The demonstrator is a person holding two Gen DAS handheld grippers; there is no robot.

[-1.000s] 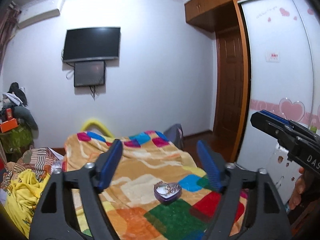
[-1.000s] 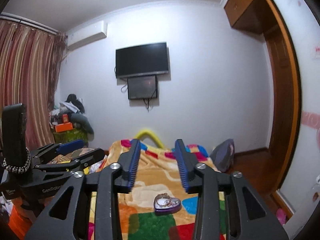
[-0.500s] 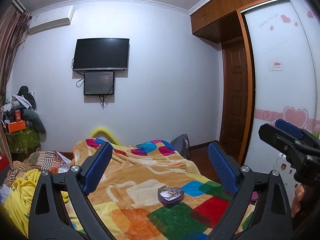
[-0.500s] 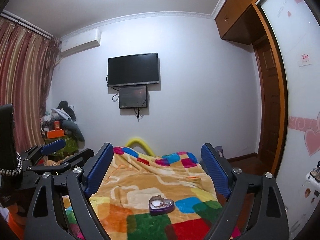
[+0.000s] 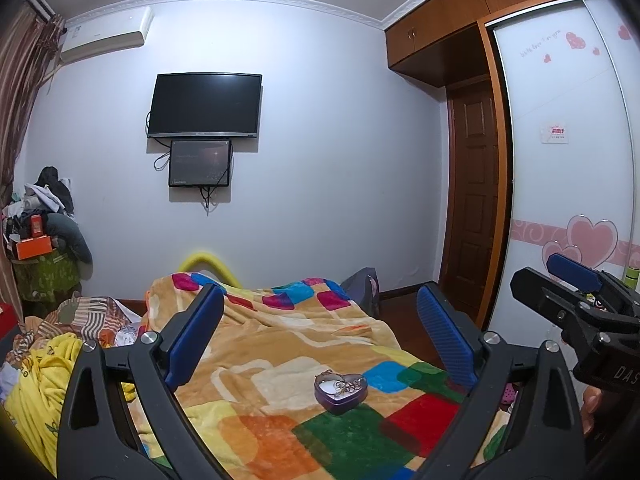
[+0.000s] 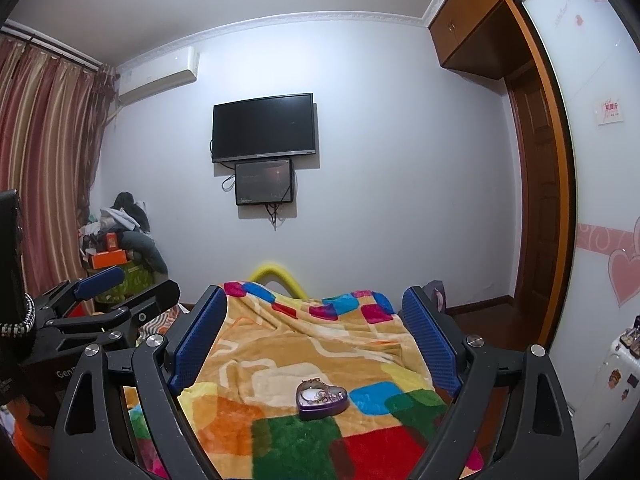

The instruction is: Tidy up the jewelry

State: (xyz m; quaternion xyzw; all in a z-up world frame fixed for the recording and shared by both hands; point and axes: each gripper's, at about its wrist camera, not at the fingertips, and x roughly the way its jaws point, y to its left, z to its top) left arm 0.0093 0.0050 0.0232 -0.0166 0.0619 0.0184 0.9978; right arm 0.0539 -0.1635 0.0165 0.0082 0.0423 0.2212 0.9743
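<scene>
A purple heart-shaped tin lies open on the patchwork blanket, with a tangle of chains and jewelry inside; it also shows in the right wrist view. My left gripper is open and empty, held above and short of the tin. My right gripper is open and empty too, at about the same distance. Each gripper appears at the side of the other's view: the right gripper, the left gripper.
The bed runs toward a white wall with a television and a smaller screen below. Rumpled yellow and striped bedding lies left. A cluttered stand is by the curtain. A wardrobe and door stand right.
Both grippers opened wide; the right one was nearly shut a second ago. Both views tilted up and drew back slightly. The tin has not moved.
</scene>
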